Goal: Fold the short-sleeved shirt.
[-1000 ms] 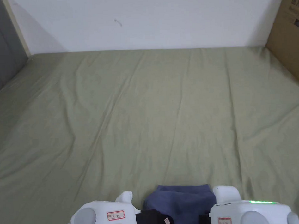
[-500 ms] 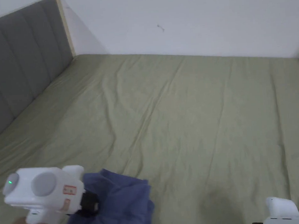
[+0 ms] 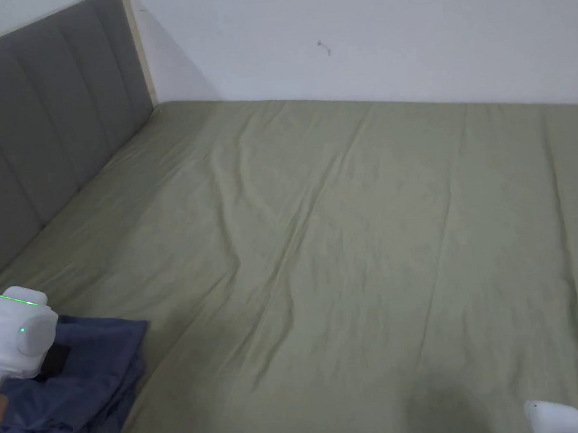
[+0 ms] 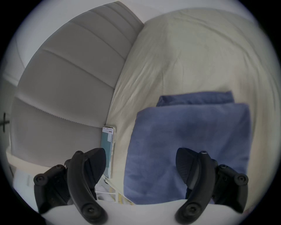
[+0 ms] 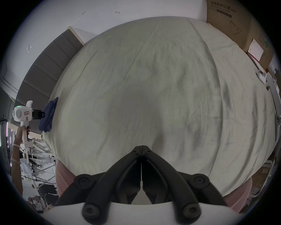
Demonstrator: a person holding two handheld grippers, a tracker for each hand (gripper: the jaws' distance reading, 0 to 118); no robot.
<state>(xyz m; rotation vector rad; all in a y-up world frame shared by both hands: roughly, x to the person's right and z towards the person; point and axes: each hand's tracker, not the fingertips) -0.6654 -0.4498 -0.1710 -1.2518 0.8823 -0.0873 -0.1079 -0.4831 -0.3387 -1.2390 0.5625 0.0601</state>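
— blue cotton, folded down to a small packet: the short-sleeved shirt (image 4: 188, 146) lies on the bed (image 3: 356, 234) at its near left corner, close to the grey headboard (image 3: 38, 137).

— which step is this, in your view?

— the last one, i judge. the folding looks finished and the packet is set aside at the edge. the left claw (image 4: 140, 166) has its jaws spread wide with nothing between them; in its own view the shirt sits just beyond the tips, and whether one tip brushes the cloth i cannot tell.

— and the other?

— the right claw (image 5: 141, 148) has its jaws pressed together on nothing, over bare sheet, well apart from the shirt.

— is the packet tidy?

— mostly. in the left gripper view one layer peeks out past the far edge, and in the head view the near side looks a bit rumpled.

— so what does the next move call for?

— pulling the left claw straight back without snagging the top layer. a phone (image 4: 108, 150) stands between mattress and headboard just beside it, so the retreat should avoid that side. if neatness matters, a light press on the loose edge first.
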